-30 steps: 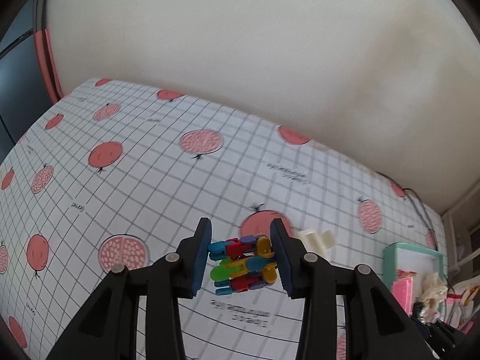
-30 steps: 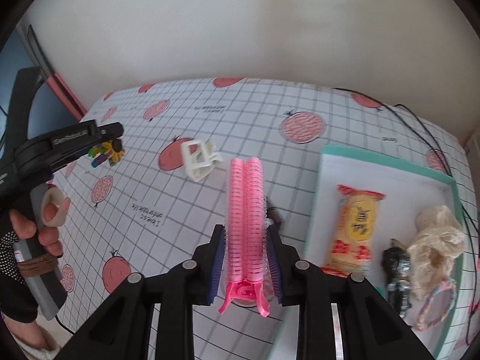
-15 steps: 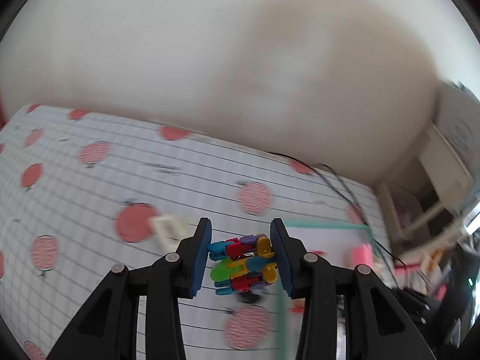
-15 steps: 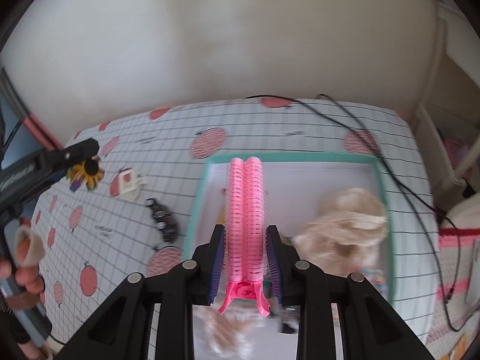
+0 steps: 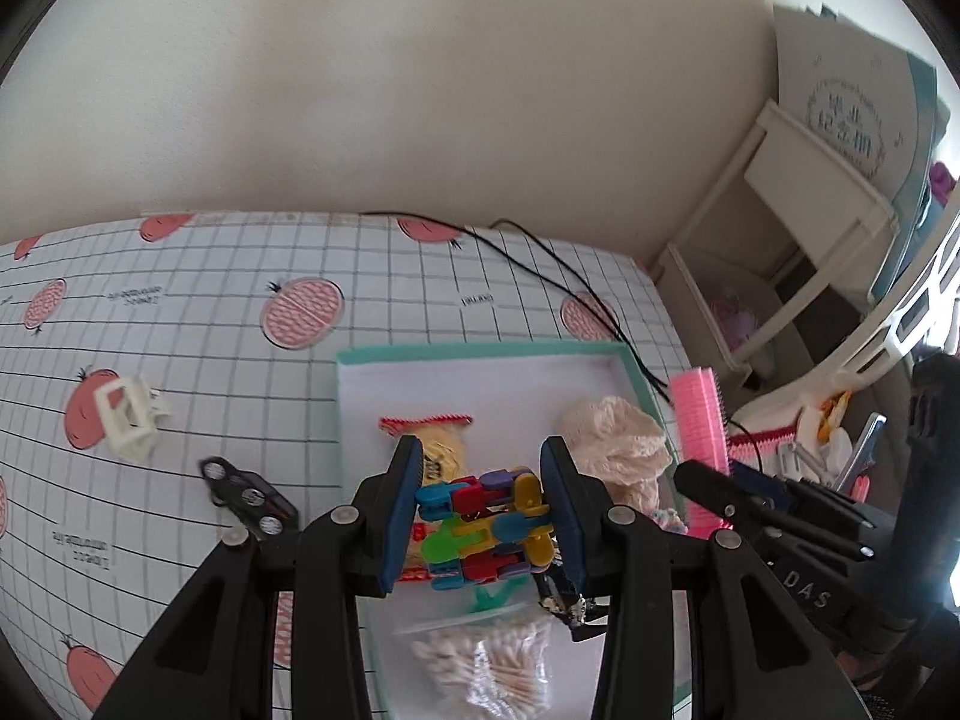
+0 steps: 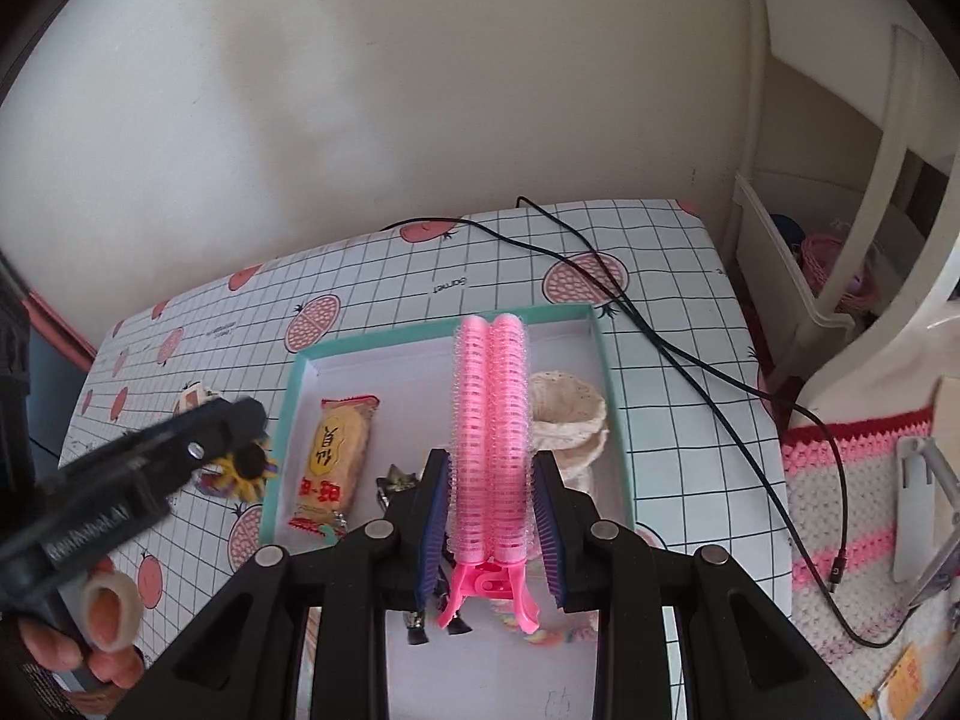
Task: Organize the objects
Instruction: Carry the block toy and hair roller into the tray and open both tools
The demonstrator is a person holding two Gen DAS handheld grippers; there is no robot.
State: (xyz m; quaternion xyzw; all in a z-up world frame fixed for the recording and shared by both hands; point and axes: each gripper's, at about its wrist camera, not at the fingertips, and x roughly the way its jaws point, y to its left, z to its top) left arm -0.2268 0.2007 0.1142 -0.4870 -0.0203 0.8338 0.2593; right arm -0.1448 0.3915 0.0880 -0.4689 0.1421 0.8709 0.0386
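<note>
Step in hand: looks like the carry-to-tray phase, both grippers loaded and over the tray (image 5: 480,353).

Left gripper (image 5: 480,525) is clamped on a clip bundle (image 5: 483,531), jaws pressing it from both sides. The bundle hangs over the tray's near half, snack pack (image 5: 435,450) just beyond the left finger, swab bag (image 5: 486,660) below it.

Right gripper (image 6: 491,531) is clamped on the pink roller clip (image 6: 491,438), which sticks out forward past the fingertips over the tray middle. Snack to its left, cream lace piece (image 6: 567,414) just right of it.

Pose: both tools are tilted down toward the tray from the near edge. In the right view the left tool comes in from the left, held in a hand (image 6: 90,630), its tip near the tray's left rim.

Next, my guess: lower each load into a bare patch of tray, then release. Free space is tight; the roller should go between snack and lace.

Still out on the cloth, left of the tray: white clip (image 5: 129,417), black clip (image 5: 249,495).
</note>
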